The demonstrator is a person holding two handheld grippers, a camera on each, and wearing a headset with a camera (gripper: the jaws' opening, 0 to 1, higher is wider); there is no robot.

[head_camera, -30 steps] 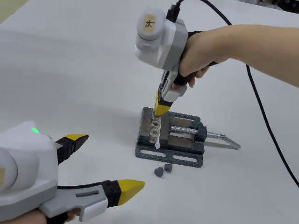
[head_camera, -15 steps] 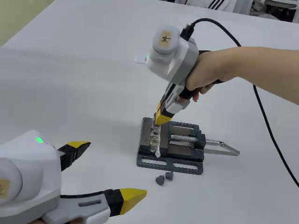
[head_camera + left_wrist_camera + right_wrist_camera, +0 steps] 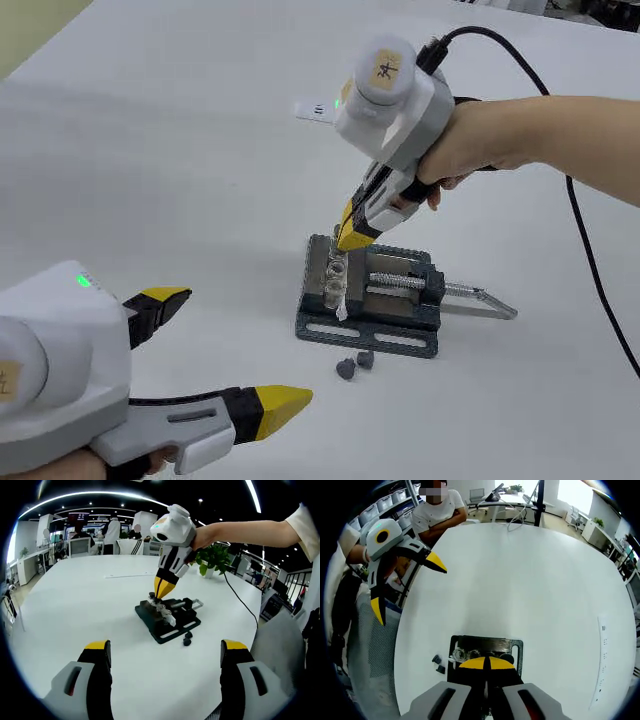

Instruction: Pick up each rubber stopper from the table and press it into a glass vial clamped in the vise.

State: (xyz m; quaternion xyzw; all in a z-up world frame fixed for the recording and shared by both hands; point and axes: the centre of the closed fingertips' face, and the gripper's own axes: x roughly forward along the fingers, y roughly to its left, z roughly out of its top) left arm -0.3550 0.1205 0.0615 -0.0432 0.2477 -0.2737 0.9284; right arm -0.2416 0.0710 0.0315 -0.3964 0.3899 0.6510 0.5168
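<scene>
Currently my right gripper [image 3: 348, 240] hangs tips-down over the row of clear glass vials [image 3: 335, 278] clamped in the dark grey bench vise [image 3: 400, 342]. Its jaws are closed together; I cannot tell whether a stopper is nipped between them. Two small dark grey rubber stoppers [image 3: 345, 369] lie on the white table [image 3: 200, 150] just beside the vise's near edge, toward me from those tips. Meanwhile my left gripper [image 3: 245, 345] gapes wide, empty, well apart. The right is nearer.
</scene>
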